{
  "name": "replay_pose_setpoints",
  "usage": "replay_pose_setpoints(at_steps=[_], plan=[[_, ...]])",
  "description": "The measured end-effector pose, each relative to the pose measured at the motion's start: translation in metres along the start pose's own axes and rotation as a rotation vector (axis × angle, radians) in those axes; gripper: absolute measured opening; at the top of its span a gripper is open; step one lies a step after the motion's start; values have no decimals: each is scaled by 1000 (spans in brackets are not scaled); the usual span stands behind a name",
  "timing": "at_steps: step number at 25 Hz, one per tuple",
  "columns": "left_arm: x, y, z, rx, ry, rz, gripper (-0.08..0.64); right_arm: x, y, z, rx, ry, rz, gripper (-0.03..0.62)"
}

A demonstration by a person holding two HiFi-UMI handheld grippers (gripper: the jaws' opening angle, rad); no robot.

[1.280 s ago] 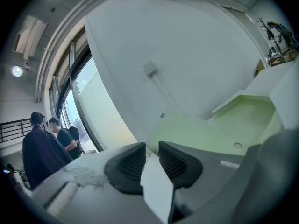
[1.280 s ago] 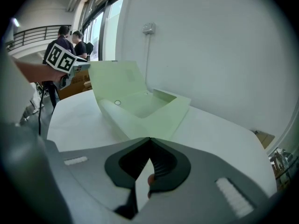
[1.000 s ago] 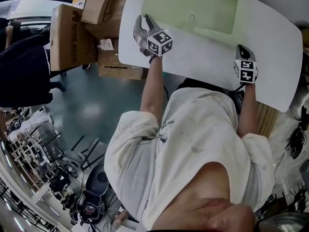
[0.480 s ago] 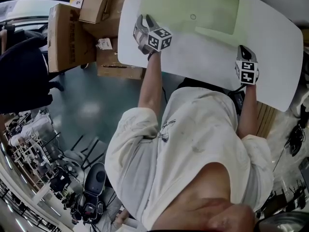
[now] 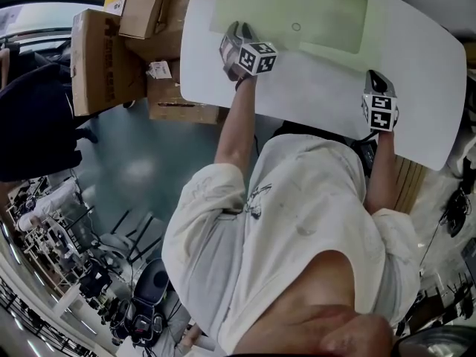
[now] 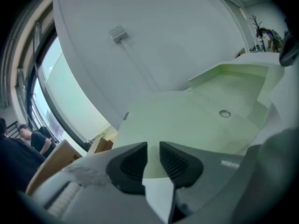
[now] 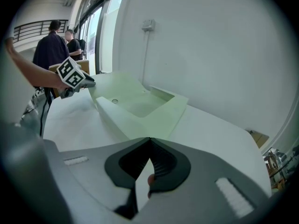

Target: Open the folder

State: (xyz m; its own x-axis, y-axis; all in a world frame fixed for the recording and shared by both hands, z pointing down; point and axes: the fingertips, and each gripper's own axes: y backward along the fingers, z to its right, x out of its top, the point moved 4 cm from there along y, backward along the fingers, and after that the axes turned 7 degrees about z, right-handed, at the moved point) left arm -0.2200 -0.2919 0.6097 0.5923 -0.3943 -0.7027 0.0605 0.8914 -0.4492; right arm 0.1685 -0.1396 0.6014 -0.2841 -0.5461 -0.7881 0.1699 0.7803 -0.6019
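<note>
The rounded white bench [image 5: 416, 88] carries the pale green plastic folder [image 5: 297, 10], which lies flat at its far side. The left gripper [image 5: 236, 32] is at the folder's near left edge. Its fingers [image 6: 180, 164] are a narrow gap apart, have just been closing, and clamp nothing. The right gripper [image 5: 374, 75] is over bare bench well to the right, its fingers [image 7: 163, 164] together and empty.

No wording can be read anywhere. The tall brown cardboard box [image 5: 100, 58] carries dark print down its side, too small to make out. A white label [image 5: 158, 69] on a lower carton is blurred. The cubes on the left gripper [image 5: 238, 28] and right gripper [image 5: 374, 74] bear only black-and-white square patterns.
</note>
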Motion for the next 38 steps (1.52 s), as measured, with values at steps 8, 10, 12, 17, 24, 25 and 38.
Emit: replay_pose_setpoints(at_steps=[8, 10, 12, 17, 24, 25, 38], plan=[[-16, -13, 35, -178, -26, -76, 30, 2, -2, 0, -1, 2, -4, 2], [-14, -14, 43, -204, -24, -78, 18, 2, -2, 1, -1, 1, -1, 2], [-12, -14, 52, -234, -18, -84, 0, 1, -2, 1, -4, 0, -2, 2], [-18, -14, 73, -317, 7, -135, 0, 1, -4, -1, -4, -4, -3, 2], [-16, -7, 89, -374, 136, -171, 0, 0, -1, 1, -6, -5, -5, 2], [-18, -9, 88, -383, 168, -185, 0, 0, -2, 0, -6, -4, -5, 2], [-17, -8, 82, -418, 285, -202, 0, 1, -4, 0, -4, -31, -4, 2]])
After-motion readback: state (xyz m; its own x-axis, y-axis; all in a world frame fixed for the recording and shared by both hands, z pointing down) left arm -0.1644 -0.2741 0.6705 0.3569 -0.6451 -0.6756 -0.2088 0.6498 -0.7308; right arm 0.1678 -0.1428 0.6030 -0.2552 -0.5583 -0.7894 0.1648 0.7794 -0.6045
